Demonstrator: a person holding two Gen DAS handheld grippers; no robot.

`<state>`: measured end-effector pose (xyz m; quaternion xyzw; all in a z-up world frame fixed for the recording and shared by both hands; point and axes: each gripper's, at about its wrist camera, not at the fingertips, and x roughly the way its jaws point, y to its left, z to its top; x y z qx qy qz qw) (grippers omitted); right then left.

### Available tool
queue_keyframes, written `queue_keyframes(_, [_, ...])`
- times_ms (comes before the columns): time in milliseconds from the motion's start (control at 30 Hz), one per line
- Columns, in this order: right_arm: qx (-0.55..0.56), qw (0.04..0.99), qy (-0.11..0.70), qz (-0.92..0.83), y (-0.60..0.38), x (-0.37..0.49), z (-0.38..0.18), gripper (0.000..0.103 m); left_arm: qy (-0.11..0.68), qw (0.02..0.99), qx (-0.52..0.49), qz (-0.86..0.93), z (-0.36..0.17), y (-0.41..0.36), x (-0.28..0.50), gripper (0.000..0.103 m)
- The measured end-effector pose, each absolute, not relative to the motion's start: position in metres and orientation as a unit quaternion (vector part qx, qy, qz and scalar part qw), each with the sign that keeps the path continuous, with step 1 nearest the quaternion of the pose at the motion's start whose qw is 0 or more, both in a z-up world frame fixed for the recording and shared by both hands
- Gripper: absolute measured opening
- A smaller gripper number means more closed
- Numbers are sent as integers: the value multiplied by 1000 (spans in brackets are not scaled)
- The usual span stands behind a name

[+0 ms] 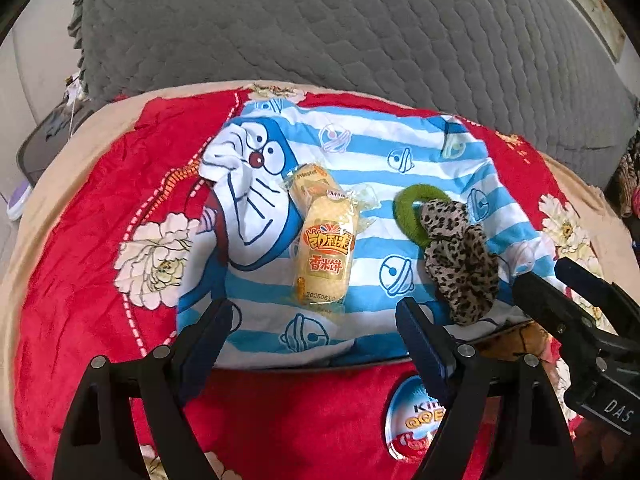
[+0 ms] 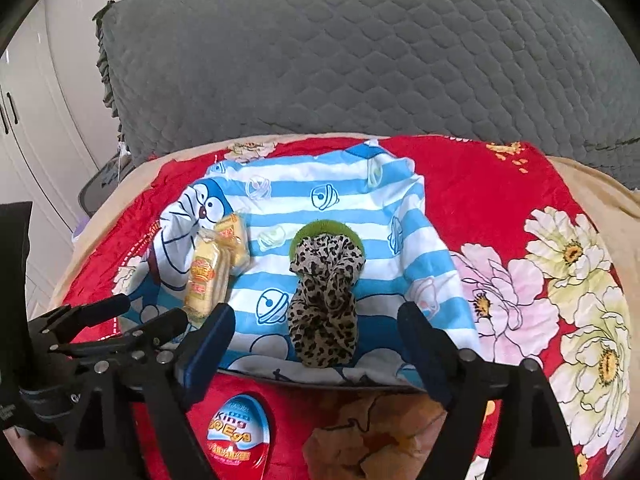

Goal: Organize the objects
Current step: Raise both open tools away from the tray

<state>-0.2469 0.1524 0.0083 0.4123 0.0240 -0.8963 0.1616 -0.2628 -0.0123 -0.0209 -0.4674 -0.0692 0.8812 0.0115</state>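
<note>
looking down along your left gripper (image 1: 312, 328), you have its jaws spread apart with nothing between them, hanging above the near edge of the striped cartoon cloth (image 1: 360, 152). your right gripper (image 2: 316, 332) is also parted and empty, its fingers either side of the leopard scrunchie (image 2: 324, 312) without pressing on it.

on the cloth, the two rice cracker packets (image 1: 324, 248) lie together, one overlapping the other, at about 12 o'clock from your left fingertips. the leopard scrunchie lies at about 2 o'clock from them in the left view, draped over the near side of the green hair ring (image 1: 408, 204), which peeks out at the scrunchie's 11 o'clock.

the cloth is spread on a red flowered blanket (image 1: 100, 240). at 6 o'clock from the cloth, on the blanket, sits a chocolate egg (image 2: 240, 436), partly hidden by the fingers. a grey quilted cover (image 2: 360, 60) fills the 12 o'clock background.
</note>
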Motion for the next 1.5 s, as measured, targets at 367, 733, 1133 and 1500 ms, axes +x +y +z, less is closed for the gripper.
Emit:
queue_keyframes(367, [404, 158, 30, -901, 158, -217, 35, 89, -51, 1, -441, 896, 19, -13, -233, 85])
queue_keyframes(733, [382, 158, 24, -910, 170, -176, 75, 90, -40, -11, -422, 906, 59, -9, -195, 85])
queue_keyframes(1133, [363, 159, 17, -918, 187, -131, 108, 90, -37, -29, -412, 910, 92, -5, -151, 85])
queue_keyframes(1500, [350, 164, 10, -922, 202, -95, 115, 90, -40, -20, -399, 916, 102, 5, -109, 85])
